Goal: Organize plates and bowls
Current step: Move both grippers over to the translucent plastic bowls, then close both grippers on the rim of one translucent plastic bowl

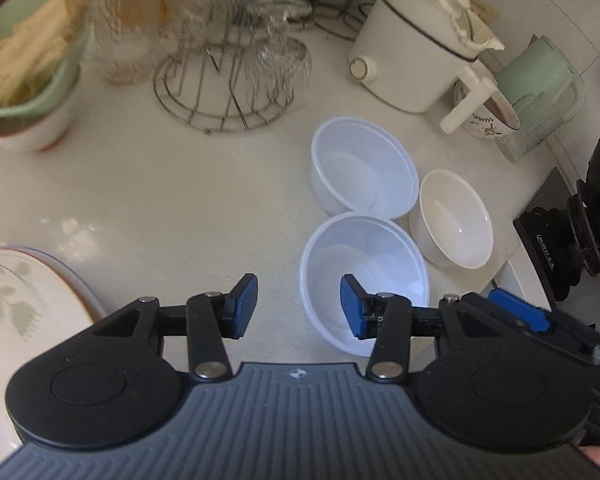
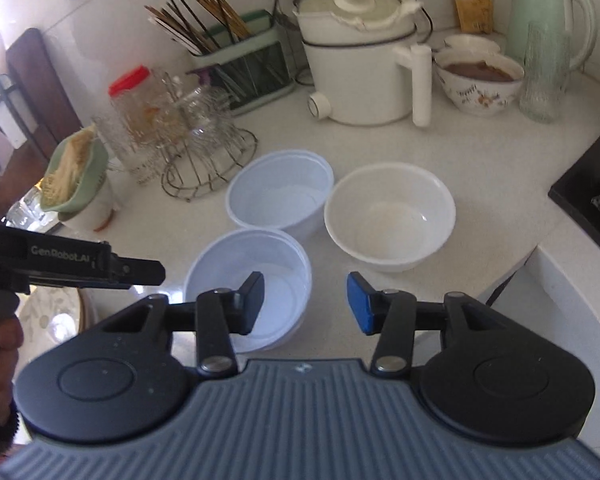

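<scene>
Left gripper (image 1: 299, 306), right gripper (image 2: 306, 304) both part open, holding nothing. Near plastic bowl (image 2: 247, 284) light – might skid into white bowl (image 2: 390, 216) if bumped.

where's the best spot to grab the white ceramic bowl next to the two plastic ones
Take the white ceramic bowl by its rim, from above on its right side. It sits upright and empty, its walls flare too wide to span, and the plastic bowls crowd its left.

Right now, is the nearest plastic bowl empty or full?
Empty: the nearest plastic bowl stands upright and its bare white bottom shows.
</scene>
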A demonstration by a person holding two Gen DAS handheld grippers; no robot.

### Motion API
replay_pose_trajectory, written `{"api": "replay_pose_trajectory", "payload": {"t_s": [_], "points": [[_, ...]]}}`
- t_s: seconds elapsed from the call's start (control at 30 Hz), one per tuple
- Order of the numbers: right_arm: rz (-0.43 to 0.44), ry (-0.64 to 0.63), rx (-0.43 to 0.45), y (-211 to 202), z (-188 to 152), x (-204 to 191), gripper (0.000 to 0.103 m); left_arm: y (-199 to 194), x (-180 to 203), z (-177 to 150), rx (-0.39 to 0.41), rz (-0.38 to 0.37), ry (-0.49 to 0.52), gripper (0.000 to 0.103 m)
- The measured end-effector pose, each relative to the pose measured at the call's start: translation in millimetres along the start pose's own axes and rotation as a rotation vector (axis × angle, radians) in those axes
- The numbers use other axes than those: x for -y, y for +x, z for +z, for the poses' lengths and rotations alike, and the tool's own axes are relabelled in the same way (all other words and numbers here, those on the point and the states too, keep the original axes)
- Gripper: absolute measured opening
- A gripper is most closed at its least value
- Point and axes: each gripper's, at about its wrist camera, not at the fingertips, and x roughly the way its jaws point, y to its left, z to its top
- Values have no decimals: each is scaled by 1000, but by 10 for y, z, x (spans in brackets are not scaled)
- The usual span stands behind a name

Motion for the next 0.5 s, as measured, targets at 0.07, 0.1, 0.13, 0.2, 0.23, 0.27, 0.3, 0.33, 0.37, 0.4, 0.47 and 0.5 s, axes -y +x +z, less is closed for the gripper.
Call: {"api": "replay_pose_trajectory", "payload": {"t_s": [0.07, 0.1, 0.13, 0.2, 0.23, 0.27, 0.3, 0.33, 0.37, 0.4, 0.47, 0.5], "points": [[3, 6, -16, 65, -10, 24, 49, 84, -12, 13, -21, -5, -9, 51], [7, 7, -25, 97, -12, 31, 49, 125, -17, 21, -31, -4, -11, 51], [8, 7, -31, 130, -10, 40, 49, 162, -21, 29, -40, -7, -13, 50], [16, -6, -37, 187, 0, 38, 48, 225, -53, 44, -55, -14, -22, 50], [21, -9, -41, 216, 2, 34, 48, 262, -79, 47, -64, -15, -29, 50], [27, -8, -52, 257, 3, 35, 44, 296, -100, 54, -73, -18, -38, 44], [34, -11, -61, 293, 2, 27, 42, 323, -125, 61, -81, -23, -46, 37], [35, -15, -68, 325, -3, 15, 41, 341, -150, 66, -83, -21, -55, 35], [28, -20, -74, 353, -10, -2, 39, 362, -169, 72, -85, -21, -59, 31], [17, -22, -78, 374, -17, -17, 36, 378, -188, 79, -86, -24, -63, 28], [-8, -28, -80, 413, -35, -49, 32, 414, -226, 105, -87, -30, -73, 24], [-15, -27, -87, 440, -41, -52, 29, 419, -234, 111, -87, -29, -78, 22]]}}
